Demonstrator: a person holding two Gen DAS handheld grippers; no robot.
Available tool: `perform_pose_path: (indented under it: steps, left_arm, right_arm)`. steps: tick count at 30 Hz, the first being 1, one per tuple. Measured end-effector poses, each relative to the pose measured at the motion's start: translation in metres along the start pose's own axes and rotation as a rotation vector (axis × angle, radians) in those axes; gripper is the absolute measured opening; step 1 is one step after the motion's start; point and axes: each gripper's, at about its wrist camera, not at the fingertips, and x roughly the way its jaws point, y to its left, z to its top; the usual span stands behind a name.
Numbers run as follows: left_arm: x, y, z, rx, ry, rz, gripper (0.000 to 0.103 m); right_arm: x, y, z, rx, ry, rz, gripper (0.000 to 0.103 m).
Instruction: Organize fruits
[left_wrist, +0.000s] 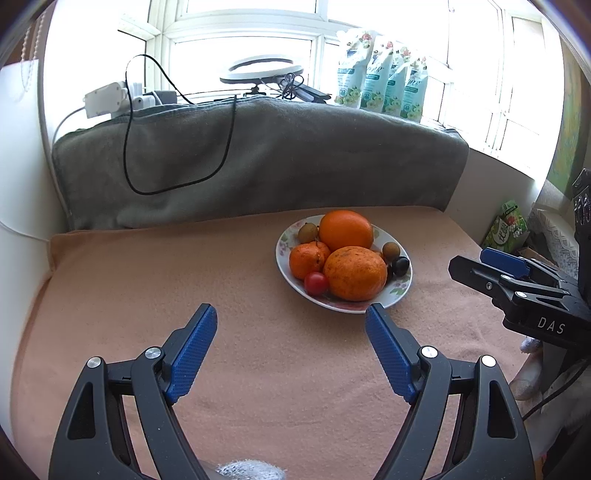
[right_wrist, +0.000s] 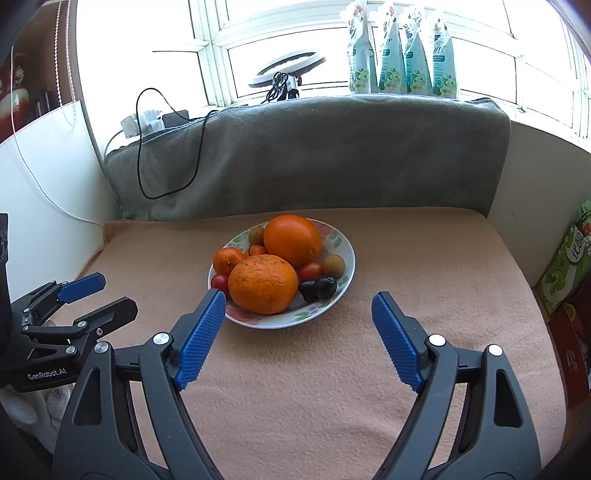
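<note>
A floral white plate (left_wrist: 400, 291) (right_wrist: 343, 273) on the peach cloth holds a smooth orange (left_wrist: 345, 229) (right_wrist: 292, 240), a rough orange (left_wrist: 354, 273) (right_wrist: 263, 283), a small tangerine (left_wrist: 307, 258) (right_wrist: 227, 260), cherry tomatoes (left_wrist: 316, 283) (right_wrist: 220, 282), brown longans (left_wrist: 390, 250) (right_wrist: 334, 264) and dark grapes (left_wrist: 400, 266) (right_wrist: 325, 287). My left gripper (left_wrist: 291, 328) is open and empty, short of the plate. My right gripper (right_wrist: 299, 317) is open and empty, just before the plate; it also shows in the left wrist view (left_wrist: 476, 269).
A grey blanket (left_wrist: 295, 155) (right_wrist: 332, 155) drapes the back ledge with a black cable (left_wrist: 177, 188) over it. A ring light (left_wrist: 262, 72), a power strip (left_wrist: 105, 99) and several refill pouches (left_wrist: 384, 85) stand on the windowsill. Cartons (right_wrist: 569, 266) sit at the right.
</note>
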Motion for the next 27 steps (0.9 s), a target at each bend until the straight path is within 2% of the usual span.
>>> perform_pose_path:
  steps: [27]
  left_arm:
    - [-0.0041, -0.0018, -0.0001, 0.000, -0.015, 0.030, 0.083]
  right_arm:
    - [0.0024, -0.0006, -0.0034, -0.004, 0.009, -0.003, 0.084]
